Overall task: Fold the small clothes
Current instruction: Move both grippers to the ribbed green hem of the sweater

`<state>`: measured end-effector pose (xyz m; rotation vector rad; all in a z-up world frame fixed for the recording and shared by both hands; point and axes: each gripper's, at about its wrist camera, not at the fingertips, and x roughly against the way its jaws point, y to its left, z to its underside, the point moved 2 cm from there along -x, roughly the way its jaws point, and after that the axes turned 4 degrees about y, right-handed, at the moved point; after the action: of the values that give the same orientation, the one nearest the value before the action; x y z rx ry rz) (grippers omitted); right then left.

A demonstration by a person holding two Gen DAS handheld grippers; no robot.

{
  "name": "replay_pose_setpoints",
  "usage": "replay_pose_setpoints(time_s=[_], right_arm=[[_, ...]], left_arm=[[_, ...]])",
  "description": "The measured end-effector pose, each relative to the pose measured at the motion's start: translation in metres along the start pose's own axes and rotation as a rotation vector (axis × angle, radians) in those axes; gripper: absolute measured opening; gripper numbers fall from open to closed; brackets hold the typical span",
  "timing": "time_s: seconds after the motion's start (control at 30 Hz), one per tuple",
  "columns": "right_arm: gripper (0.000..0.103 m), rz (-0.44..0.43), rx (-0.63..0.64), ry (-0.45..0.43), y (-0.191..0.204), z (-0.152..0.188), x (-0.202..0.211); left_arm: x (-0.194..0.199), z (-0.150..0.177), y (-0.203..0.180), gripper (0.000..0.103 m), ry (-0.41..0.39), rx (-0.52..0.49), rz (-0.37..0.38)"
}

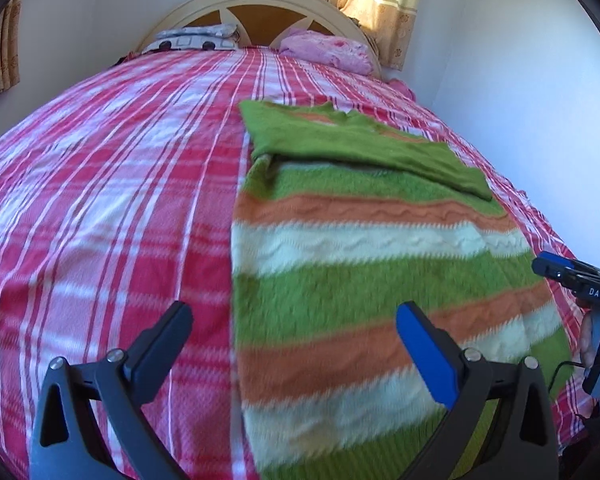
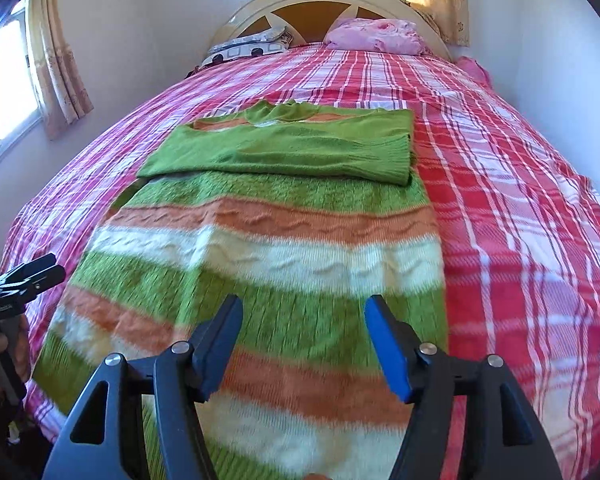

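On the bed, a striped sweater

On the red checked bed (image 2: 520,208): striped sweater (image 2: 260,264), flat, both green sleeves (image 2: 284,152) folded across the chest. Above its bottom end: left tongs (image 1: 294,320) wide open, empty; right tongs (image 2: 304,316) open, empty.

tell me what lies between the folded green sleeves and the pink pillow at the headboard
Only bare red plaid bedsheet separates the green sleeves from the pink pillow; the right wrist view shows it best.
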<state>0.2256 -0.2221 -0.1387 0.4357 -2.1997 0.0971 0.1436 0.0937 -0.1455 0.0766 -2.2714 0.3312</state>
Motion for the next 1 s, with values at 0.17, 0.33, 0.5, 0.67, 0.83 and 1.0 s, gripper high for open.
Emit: replay_pose_setpoints(time_s=[0.17, 0.33, 0.5, 0.67, 0.83, 1.0], right_arm=[[0.065, 0.028, 0.017, 0.015, 0.000, 0.024, 0.013], [0.065, 0.028, 0.014, 0.026, 0.004, 0.044, 0.022], [0.065, 0.033, 0.024, 0.028, 0.008, 0.067, 0.029], [0.066, 0.021, 0.023, 0.012, 0.008, 0.080, 0.034], [0.066, 0.001, -0.008, -0.022, 0.001, 0.087, 0.038], [0.066, -0.038, -0.043, -0.068, -0.007, 0.091, 0.048]], left_arm=[[0.008, 0.020, 0.003, 0.103, 0.030, -0.004, -0.008], [0.014, 0.037, 0.004, 0.092, 0.063, 0.030, 0.031], [0.020, 0.061, 0.001, 0.083, 0.117, 0.060, 0.074], [0.026, 0.072, -0.002, 0.078, 0.127, 0.057, 0.060], [0.030, 0.080, -0.008, 0.065, 0.124, 0.046, 0.042], [0.032, 0.083, -0.013, 0.053, 0.138, 0.055, 0.052]])
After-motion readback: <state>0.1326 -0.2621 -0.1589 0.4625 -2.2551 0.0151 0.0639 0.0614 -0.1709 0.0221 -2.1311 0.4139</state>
